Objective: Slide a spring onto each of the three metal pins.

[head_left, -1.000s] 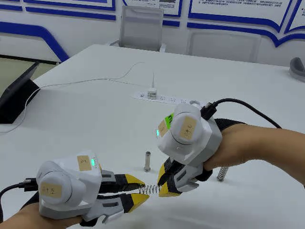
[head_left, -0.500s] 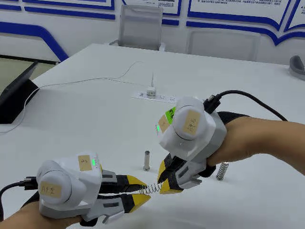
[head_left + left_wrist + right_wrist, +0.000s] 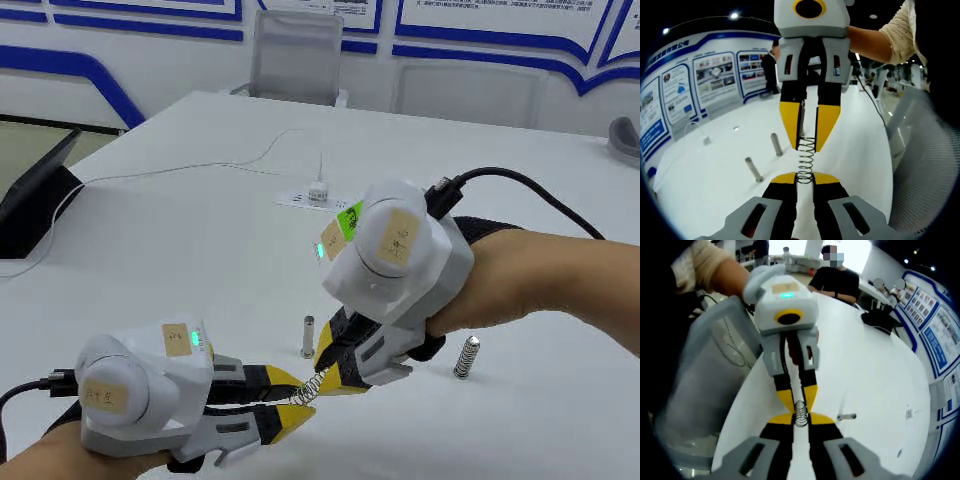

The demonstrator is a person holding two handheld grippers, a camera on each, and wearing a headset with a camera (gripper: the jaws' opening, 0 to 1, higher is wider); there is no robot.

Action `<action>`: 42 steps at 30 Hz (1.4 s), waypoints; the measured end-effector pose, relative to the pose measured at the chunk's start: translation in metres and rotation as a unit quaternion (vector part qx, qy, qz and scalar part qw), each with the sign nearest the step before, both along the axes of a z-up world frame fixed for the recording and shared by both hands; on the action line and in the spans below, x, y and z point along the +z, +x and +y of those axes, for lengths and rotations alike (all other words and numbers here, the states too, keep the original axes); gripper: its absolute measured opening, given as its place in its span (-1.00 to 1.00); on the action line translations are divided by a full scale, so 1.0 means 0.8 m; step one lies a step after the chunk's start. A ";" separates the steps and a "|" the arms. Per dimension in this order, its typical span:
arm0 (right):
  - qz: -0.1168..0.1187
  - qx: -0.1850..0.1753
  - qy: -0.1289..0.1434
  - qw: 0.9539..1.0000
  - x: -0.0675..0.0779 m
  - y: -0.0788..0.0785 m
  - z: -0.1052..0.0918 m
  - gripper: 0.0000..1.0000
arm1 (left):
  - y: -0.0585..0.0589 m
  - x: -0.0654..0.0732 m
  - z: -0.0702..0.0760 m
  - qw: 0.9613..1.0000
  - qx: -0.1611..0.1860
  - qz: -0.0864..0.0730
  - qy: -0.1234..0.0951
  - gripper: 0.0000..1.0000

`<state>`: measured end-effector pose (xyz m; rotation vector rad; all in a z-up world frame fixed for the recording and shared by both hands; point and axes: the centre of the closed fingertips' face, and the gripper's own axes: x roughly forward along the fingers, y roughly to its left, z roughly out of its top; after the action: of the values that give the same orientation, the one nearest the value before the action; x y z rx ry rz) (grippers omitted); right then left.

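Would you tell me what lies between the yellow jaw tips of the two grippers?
A small coiled metal spring bridges them, one end at the left gripper, the other at the right gripper, as the left gripper view shows.

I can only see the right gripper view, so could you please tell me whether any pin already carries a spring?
Observer: Yes. In the head view a sprung pin stands on the table, on the picture's right of the right gripper.
Operator: Thanks. What are my jaws gripping?
Observer: The left gripper view shows a grey pin between them, with the spring reaching its tip.
Operator: Is the bare pin lying down?
Observer: No. In the head view the bare pin stands upright on the table.
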<state>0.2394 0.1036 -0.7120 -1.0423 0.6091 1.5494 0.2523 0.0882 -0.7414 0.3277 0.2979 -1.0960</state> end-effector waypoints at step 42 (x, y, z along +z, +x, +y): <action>0.024 -0.036 0.017 0.999 -0.002 0.004 0.009 -0.75 | 0.004 0.016 0.000 0.999 0.009 -0.006 -0.037 -0.79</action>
<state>0.2426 0.1112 -0.7135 -0.9491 0.6452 1.5205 0.2555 0.0885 -0.7288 0.2642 0.2492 -1.0842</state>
